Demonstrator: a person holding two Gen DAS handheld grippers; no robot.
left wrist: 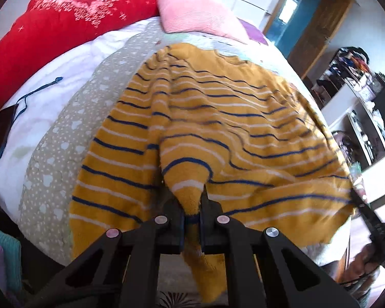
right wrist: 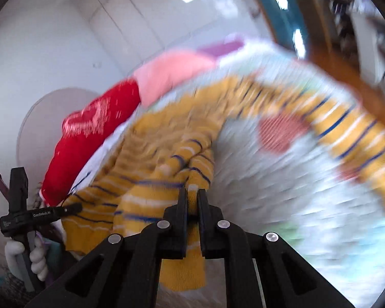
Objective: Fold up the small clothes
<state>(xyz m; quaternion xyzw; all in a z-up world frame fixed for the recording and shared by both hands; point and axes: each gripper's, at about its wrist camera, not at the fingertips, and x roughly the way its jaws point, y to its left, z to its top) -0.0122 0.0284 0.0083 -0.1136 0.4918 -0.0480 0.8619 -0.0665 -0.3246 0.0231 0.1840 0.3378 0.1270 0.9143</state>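
Observation:
A mustard-yellow striped garment (left wrist: pixel 218 118) with navy and white lines lies spread over the bed. My left gripper (left wrist: pixel 192 205) is shut on a bunched fold of its near edge, and a tail of cloth hangs down between the fingers. In the right wrist view the striped garment (right wrist: pixel 166 159) is blurred by motion. My right gripper (right wrist: pixel 192 200) is shut on another pinch of its hem, with fabric drooping below the jaws. The left gripper (right wrist: pixel 64 211), held by a gloved hand (right wrist: pixel 37 258), shows at the lower left. The right gripper (left wrist: pixel 356 200) shows at the garment's right edge.
The bed (left wrist: pixel 64 133) has a white and beige patterned cover. A red pillow (left wrist: pixel 54 30) and a pink pillow (left wrist: pixel 192 10) lie at its head. A phone (left wrist: pixel 1 128) with a blue cable rests at the left. Shelves (left wrist: pixel 359 97) and a wooden door frame (left wrist: pixel 318 30) stand to the right.

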